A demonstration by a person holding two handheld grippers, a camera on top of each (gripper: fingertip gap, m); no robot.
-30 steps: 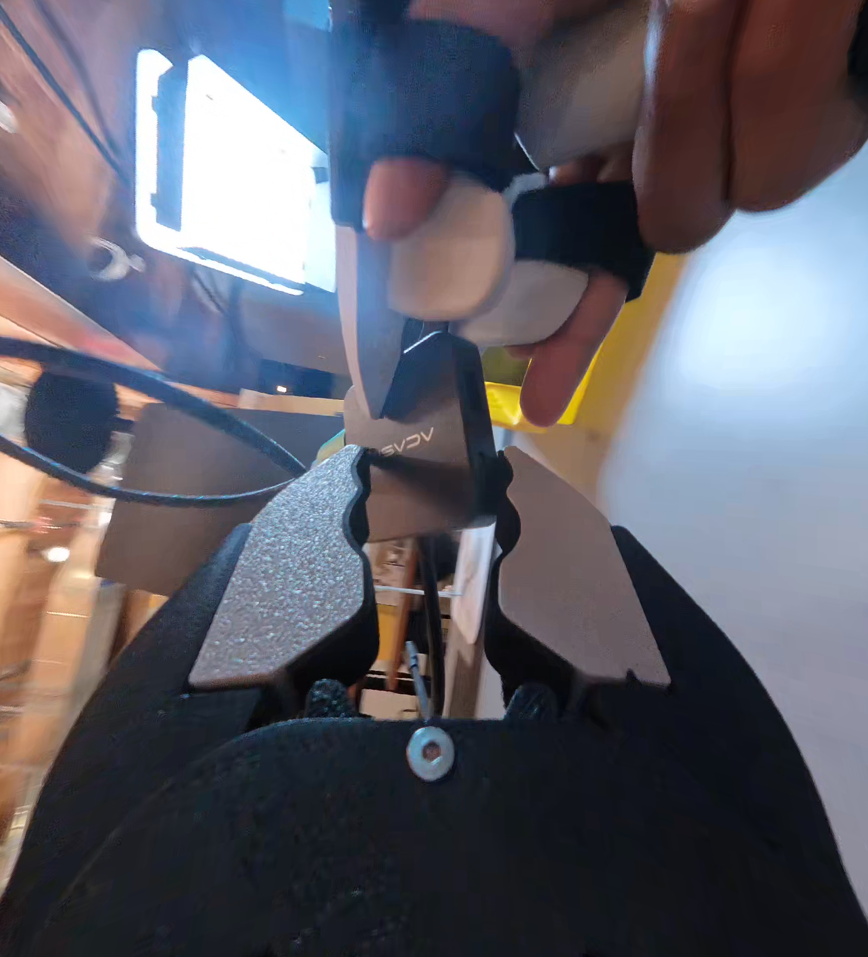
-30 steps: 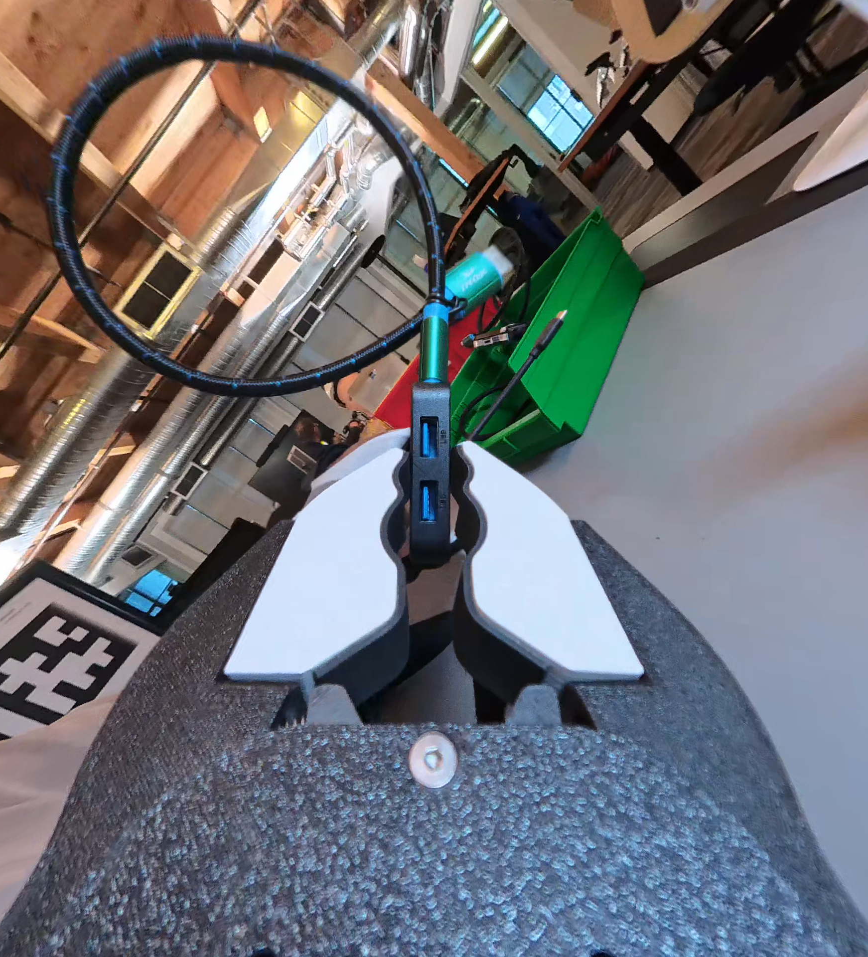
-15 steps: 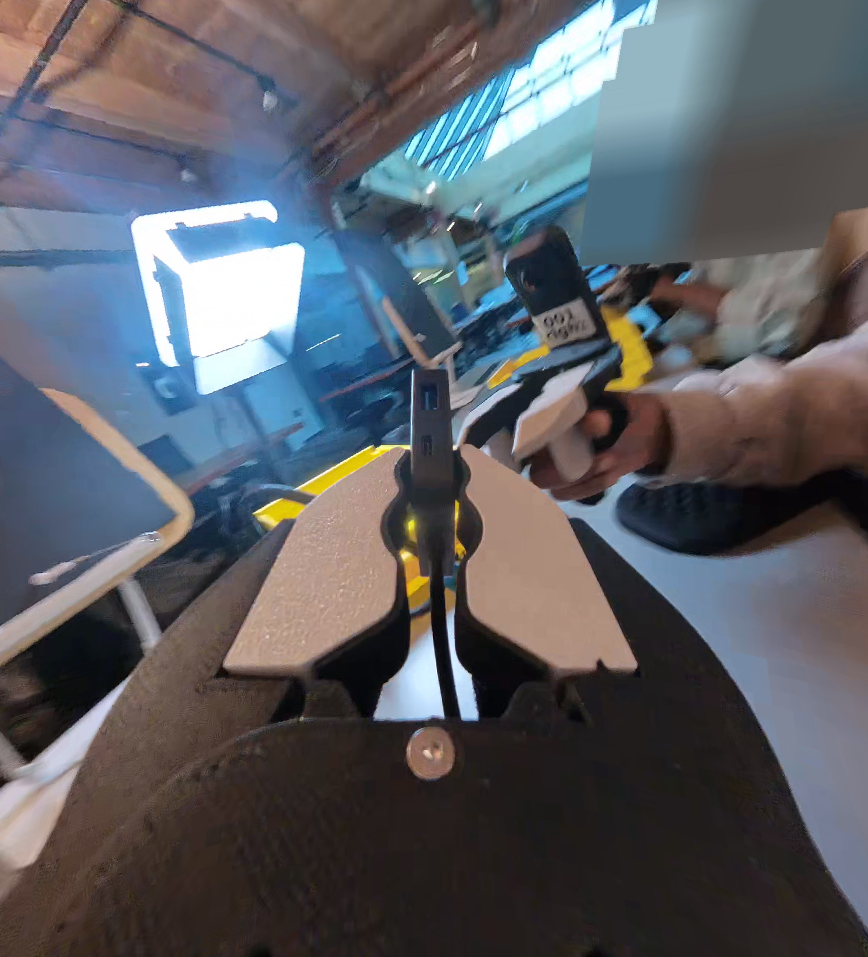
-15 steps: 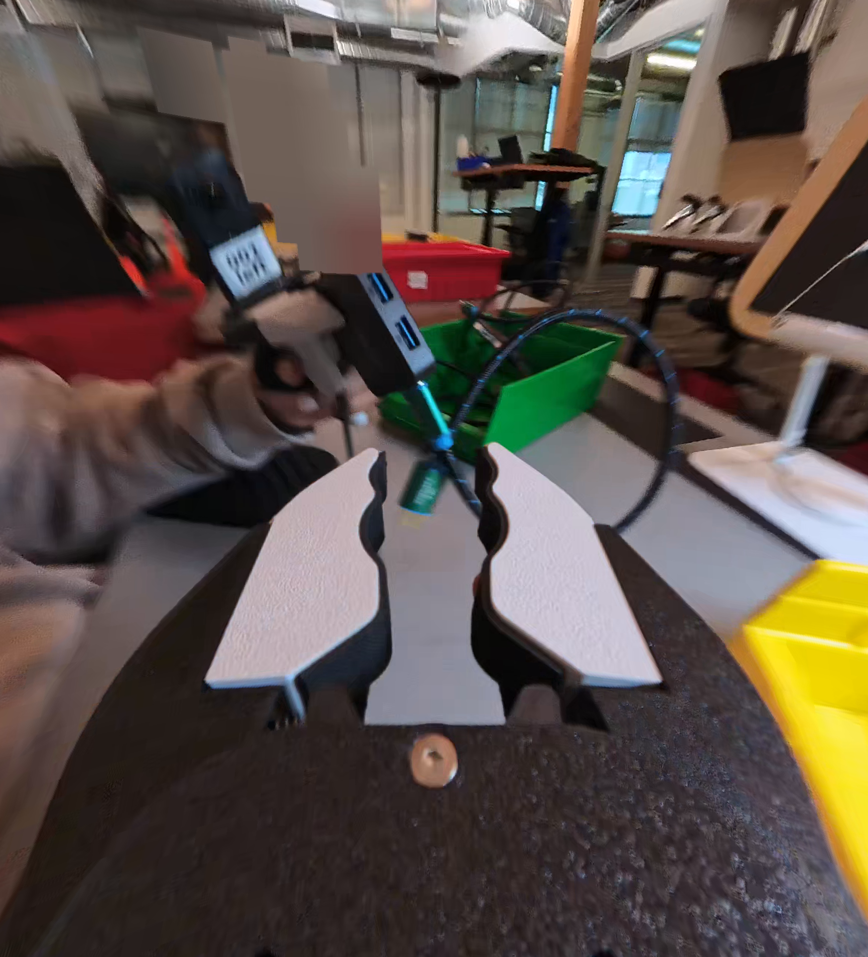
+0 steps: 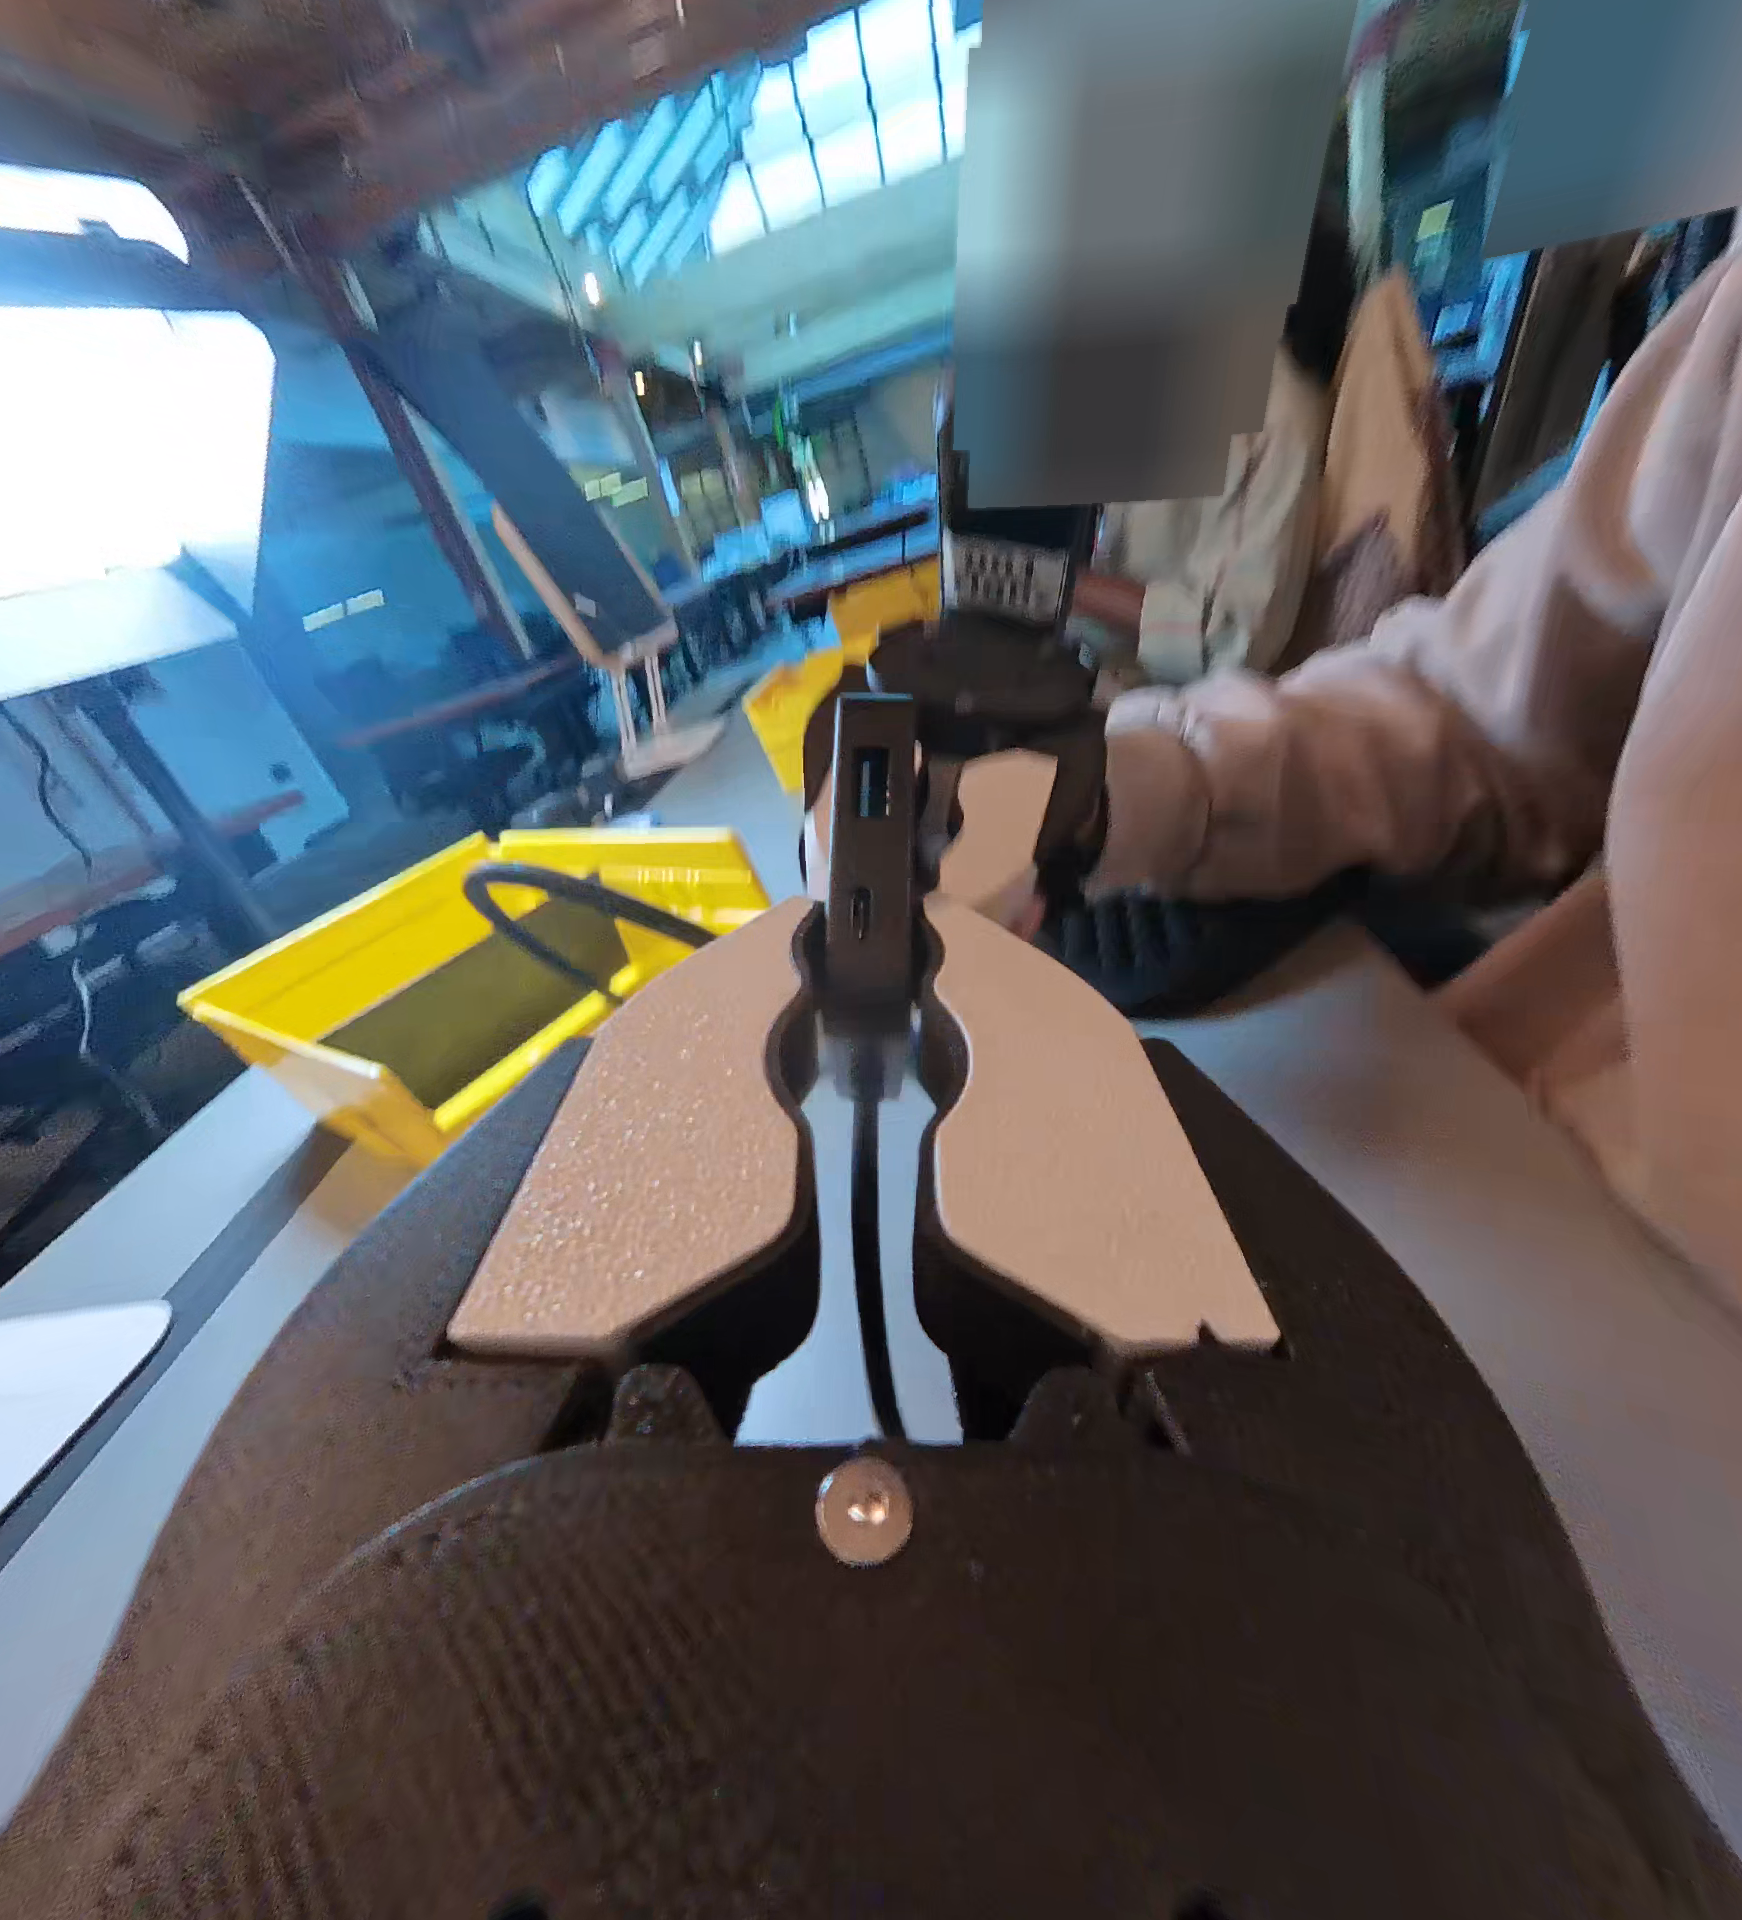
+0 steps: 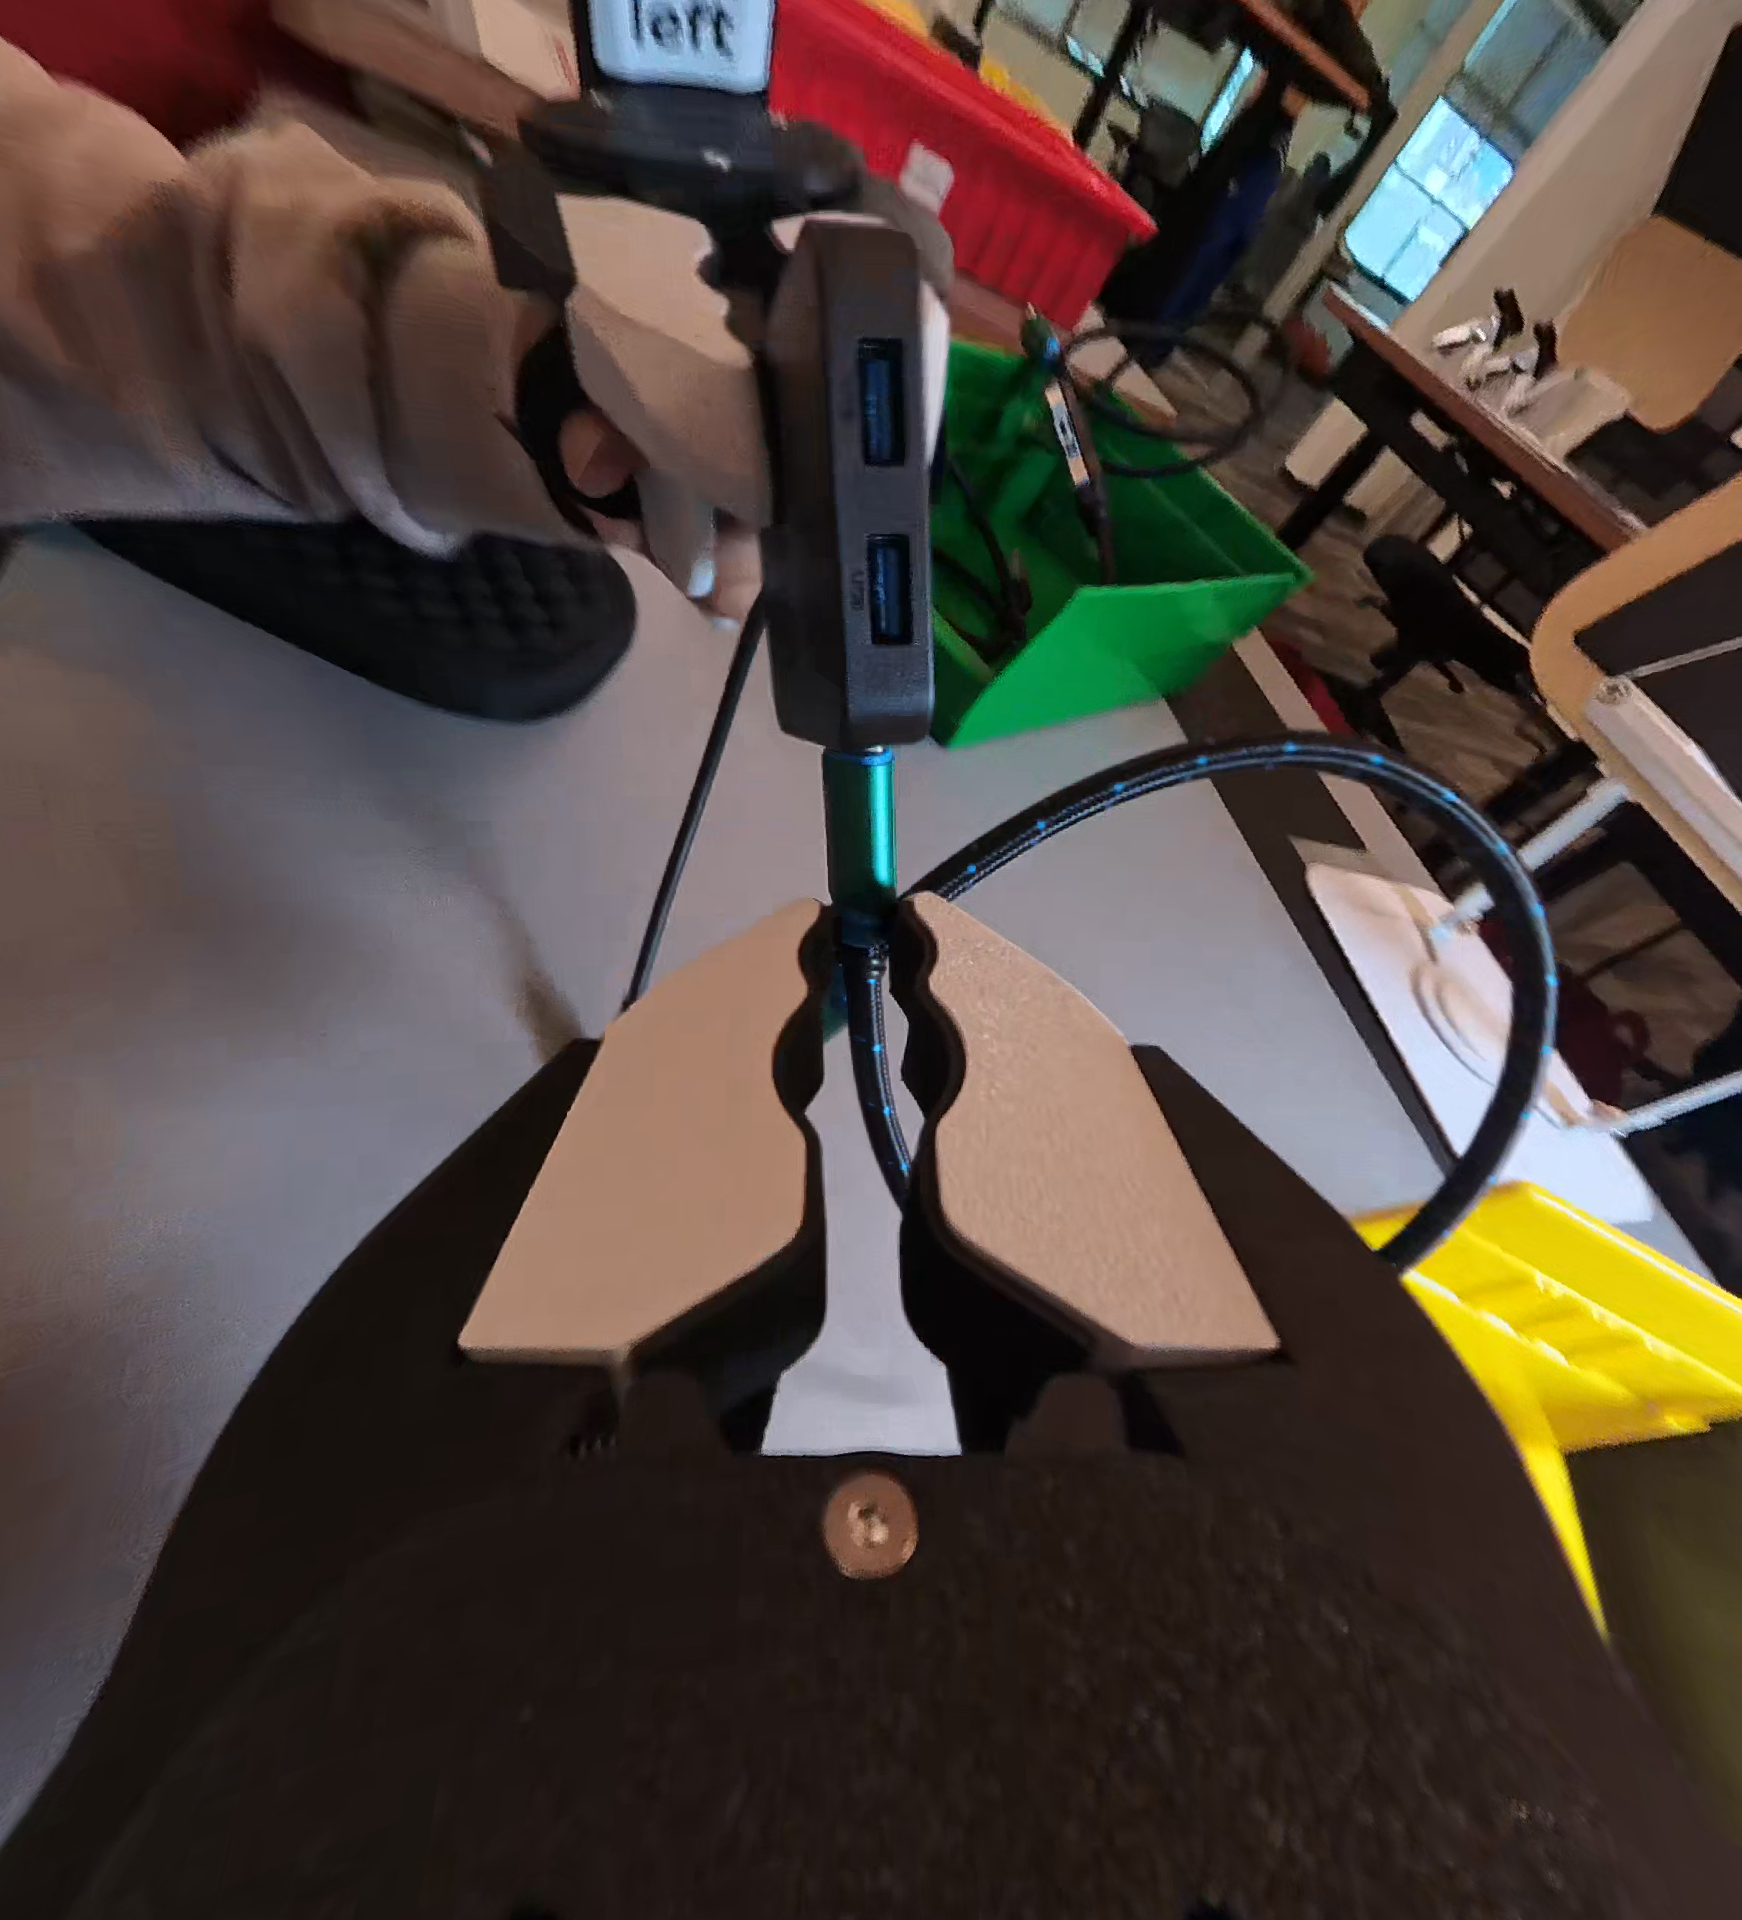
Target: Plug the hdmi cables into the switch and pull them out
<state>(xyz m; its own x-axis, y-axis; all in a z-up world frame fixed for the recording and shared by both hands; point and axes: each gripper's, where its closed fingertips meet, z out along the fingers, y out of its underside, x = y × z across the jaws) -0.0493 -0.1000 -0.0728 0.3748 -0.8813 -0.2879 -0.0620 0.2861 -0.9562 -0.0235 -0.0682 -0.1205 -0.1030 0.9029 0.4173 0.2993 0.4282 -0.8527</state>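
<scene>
two grippers (image 5: 865, 935) (image 6: 859, 920), one switch (image 6: 851, 499), two bins (image 5: 410, 997) (image 6: 1106, 623)

Each black, grainy claw (image 5: 865, 940) (image 6: 859, 920) carried two pale textured fingers (image 5: 659, 1153) and a silver screw (image 5: 864, 1523); the operator wore a beige sleeve (image 5: 1386, 727).

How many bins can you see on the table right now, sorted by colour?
Yellow bins: 1, the yellow bin, also seen at the right wrist view's edge, with a black cable inside
Green bins: 1, the green bin, holding cables
Red bins: 1, the red bin, far back; whether it sits on this table is unclear
Total: 3
</scene>
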